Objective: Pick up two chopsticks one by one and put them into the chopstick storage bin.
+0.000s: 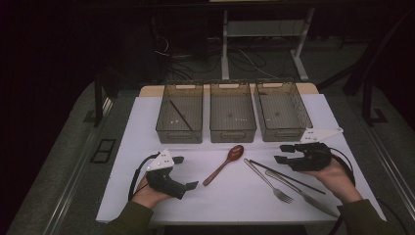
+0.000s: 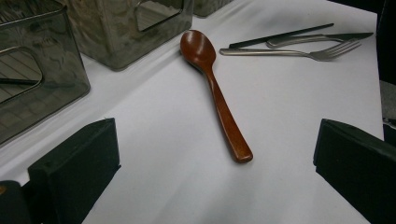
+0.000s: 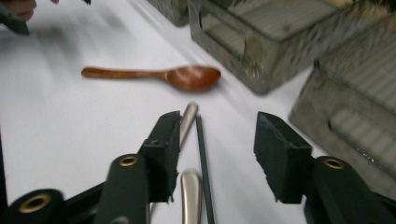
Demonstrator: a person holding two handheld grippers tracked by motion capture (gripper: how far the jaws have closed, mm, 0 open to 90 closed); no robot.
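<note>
spoon [image 2: 212,84] glossy brown wood; fork [image 2: 299,52] and knife [image 2: 317,38] shiny metal; bins [image 1: 232,115] smoky translucent plastic; chopstick [image 3: 204,177] matt black

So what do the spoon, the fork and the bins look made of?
Spoon: probably wood, reddish-brown with a smooth, lightly glossy finish, possibly lacquered. Fork: looks like polished metal, silvery with bright reflections. Bins: apparently smoky see-through plastic, since their ribbed floors show through the walls.

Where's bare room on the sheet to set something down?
Free: the front strip between the left gripper and the spoon, and below the spoon. Crowded: the right side, where fork, knife and chopstick lie under the right gripper.
</note>
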